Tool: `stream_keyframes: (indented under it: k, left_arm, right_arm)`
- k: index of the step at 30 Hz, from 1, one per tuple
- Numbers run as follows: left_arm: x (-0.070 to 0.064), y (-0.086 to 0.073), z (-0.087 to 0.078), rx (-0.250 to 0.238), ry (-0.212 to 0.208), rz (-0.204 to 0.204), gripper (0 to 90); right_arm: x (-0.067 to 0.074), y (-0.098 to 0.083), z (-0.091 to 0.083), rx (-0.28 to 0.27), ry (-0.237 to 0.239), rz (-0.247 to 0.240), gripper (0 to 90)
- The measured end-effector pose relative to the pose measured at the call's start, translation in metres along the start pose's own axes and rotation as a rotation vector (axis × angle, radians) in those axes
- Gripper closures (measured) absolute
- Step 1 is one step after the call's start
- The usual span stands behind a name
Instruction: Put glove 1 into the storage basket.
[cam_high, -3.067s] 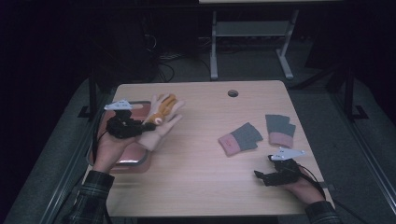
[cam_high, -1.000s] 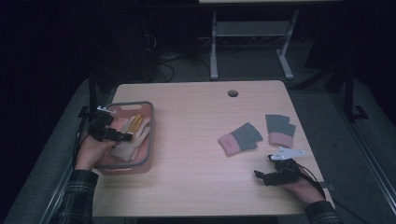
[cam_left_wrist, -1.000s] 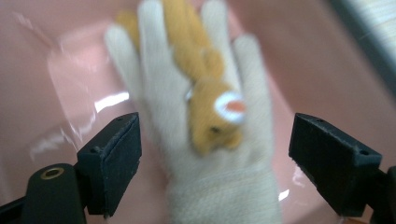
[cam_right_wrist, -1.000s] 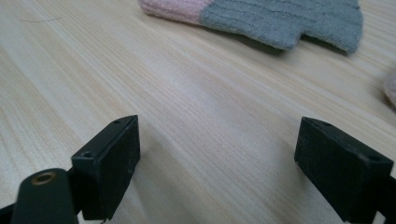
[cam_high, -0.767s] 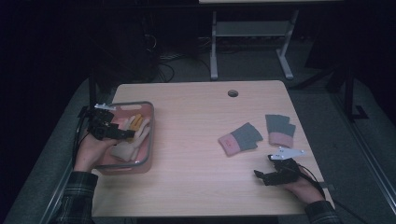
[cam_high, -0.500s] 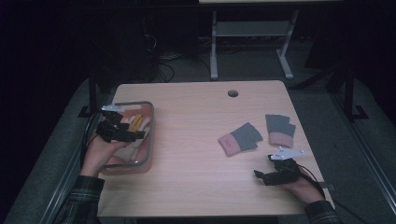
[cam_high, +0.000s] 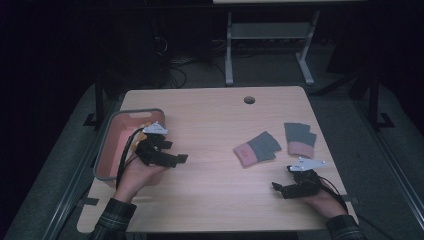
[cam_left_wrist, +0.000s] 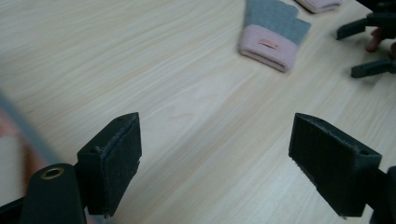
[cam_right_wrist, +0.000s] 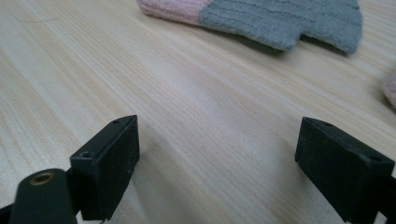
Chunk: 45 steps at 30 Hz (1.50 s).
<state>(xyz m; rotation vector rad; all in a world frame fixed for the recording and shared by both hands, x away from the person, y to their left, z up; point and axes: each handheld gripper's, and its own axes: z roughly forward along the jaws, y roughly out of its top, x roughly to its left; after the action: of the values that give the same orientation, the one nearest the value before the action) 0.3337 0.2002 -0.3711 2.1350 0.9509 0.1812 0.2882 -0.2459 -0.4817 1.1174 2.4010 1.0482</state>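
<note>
Gaping wide with nothing between their jaws, the left tongs (cam_high: 172, 156) hung just above the pale wooden surface (cam_high: 210, 120), held in the person's left hand (cam_high: 137, 175) beside the right rim of a grey-walled, pink-lined plastic tub (cam_high: 102, 150). In the left gripper view the same tongs (cam_left_wrist: 215, 158) showed two black padded jaws set far apart over bare wood grain, with a blurred edge of the tub at the lower left. They pointed toward the grey knitted mitten with a pink cuff and a small label (cam_left_wrist: 273, 30), which lay flat on the surface well ahead of them.

The right tongs (cam_high: 281, 189) rested low near the front right of the surface, gripped by the person's right hand (cam_high: 320, 200), the grey three-cornered plate on top. Their jaws were likewise spread wide and held nothing; the right gripper view showed the tongs (cam_right_wrist: 217, 163) over empty wood, with the mitten (cam_right_wrist: 261, 18) lying across the far side, cuff to the left.

From above, that mitten (cam_high: 257, 148) lay near the middle right of the surface, between the two tongs and nearer the right ones. A second grey-and-pink knitted mitten (cam_high: 299, 139) lay just beside it to the right, apart from it. A small round dark hole (cam_high: 249, 100) sat in the surface near its far edge. A plaid sleeve (cam_high: 112, 220) covered the left forearm.
</note>
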Motion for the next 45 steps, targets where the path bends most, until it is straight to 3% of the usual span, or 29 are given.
stream_keyframes:
  k: [8,14,20,22,25,29,33,34,38,42,43,44,45]
  left_arm:
    - [-0.03,-0.01,0.028,0.028,-0.047,0.06,16.7]
    - [-0.05,-0.023,0.048,0.033,-0.053,0.098,16.6]
    - [-0.057,-0.033,0.058,0.051,-0.061,0.123,16.6]
    - [-0.059,-0.04,0.067,0.051,-0.055,0.152,16.6]
    - [-0.059,-0.048,0.077,0.083,-0.027,0.174,16.6]
    - [-0.056,-0.059,0.09,0.124,-0.024,0.178,16.6]
    - [-0.057,-0.062,0.091,0.108,-0.011,0.221,15.4]
    - [-0.058,-0.066,0.092,0.083,-0.005,0.25,15.1]
    - [-0.053,-0.074,0.093,0.011,-0.039,0.269,12.1]
    - [-0.052,-0.074,0.092,0.012,-0.042,0.282,12.2]
    - [-0.052,-0.074,0.092,0.012,-0.042,0.282,12.2]
    - [-0.052,-0.074,0.092,0.013,-0.043,0.281,12.2]
    - [-0.052,-0.074,0.092,0.014,-0.044,0.28,12.2]
  right_arm:
    - [0.0,0.0,0.001,0.0,0.0,0.0,12.2]
    - [0.0,0.001,0.001,0.005,-0.007,0.01,10.1]
    - [0.0,0.001,0.002,0.005,-0.01,0.008,9.9]
    - [0.0,0.001,0.002,0.005,-0.011,0.008,9.9]
    - [0.0,0.001,0.001,0.006,-0.011,0.008,9.9]
    - [0.0,0.002,0.002,0.006,-0.01,0.007,9.8]
    - [0.0,0.005,0.004,0.019,-0.014,0.013,10.0]
    - [0.0,0.007,0.005,0.026,-0.015,0.008,11.1]
    - [0.002,0.012,0.001,0.038,-0.001,0.01,20.9]
    - [0.001,0.021,-0.003,0.0,0.013,0.027,41.1]
    - [0.001,0.021,-0.003,0.0,0.013,0.027,41.1]
    - [0.0,0.027,-0.003,-0.015,0.017,0.03,54.2]
    - [-0.001,0.031,-0.002,-0.024,0.024,0.023,61.2]
